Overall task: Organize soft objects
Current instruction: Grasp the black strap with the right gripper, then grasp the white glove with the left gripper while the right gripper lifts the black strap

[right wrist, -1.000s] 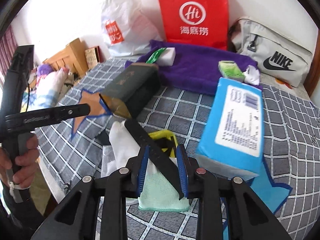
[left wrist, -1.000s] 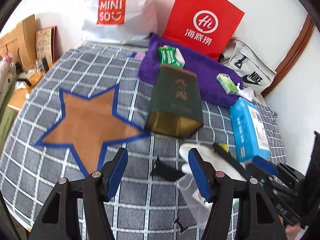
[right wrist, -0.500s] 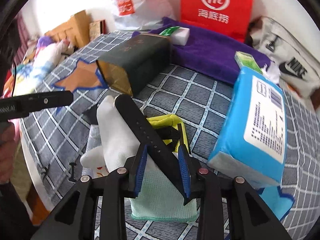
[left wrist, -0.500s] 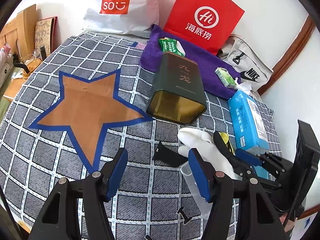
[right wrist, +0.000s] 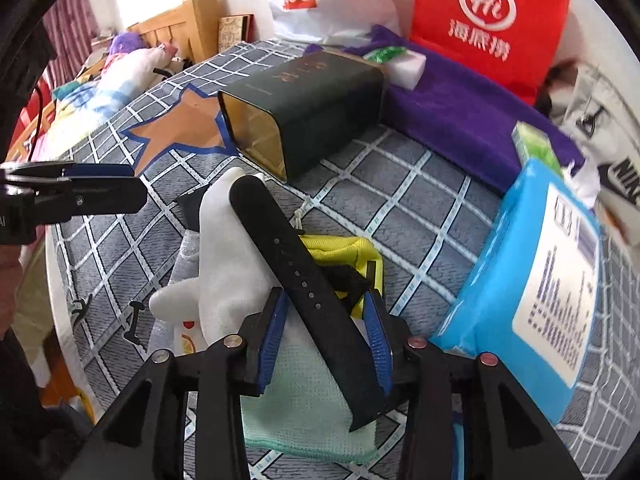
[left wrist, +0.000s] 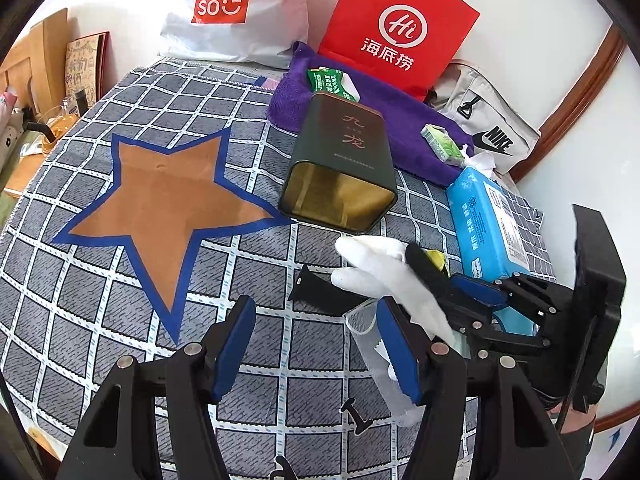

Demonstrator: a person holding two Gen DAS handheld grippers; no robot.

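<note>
My right gripper [right wrist: 326, 338] is shut on a black watch strap [right wrist: 296, 264], held just above a white glove [right wrist: 228, 264] with a mint cuff [right wrist: 304, 412] and a yellow pouch [right wrist: 344, 250]. In the left wrist view the strap [left wrist: 424, 266] and glove [left wrist: 384, 264] lie at the right, with the right gripper [left wrist: 476, 292] on the strap. My left gripper [left wrist: 316, 344] is open and empty over the checked cloth [left wrist: 260, 336], left of the glove. A dark green tin [left wrist: 340, 172] lies on its side with its open end facing me.
A blue tissue pack [left wrist: 496, 220] lies right of the tin. A purple towel [left wrist: 404, 120] with small green packets lies behind it. A red bag [left wrist: 396, 28], a Miniso bag [left wrist: 228, 4] and a Nike bag [left wrist: 488, 124] line the wall. A clear plastic bag [left wrist: 368, 344] lies under the glove.
The right gripper has moved the strap forward and lower over the glove, toward the tin. The left gripper has pulled back and up a little and stays open.
</note>
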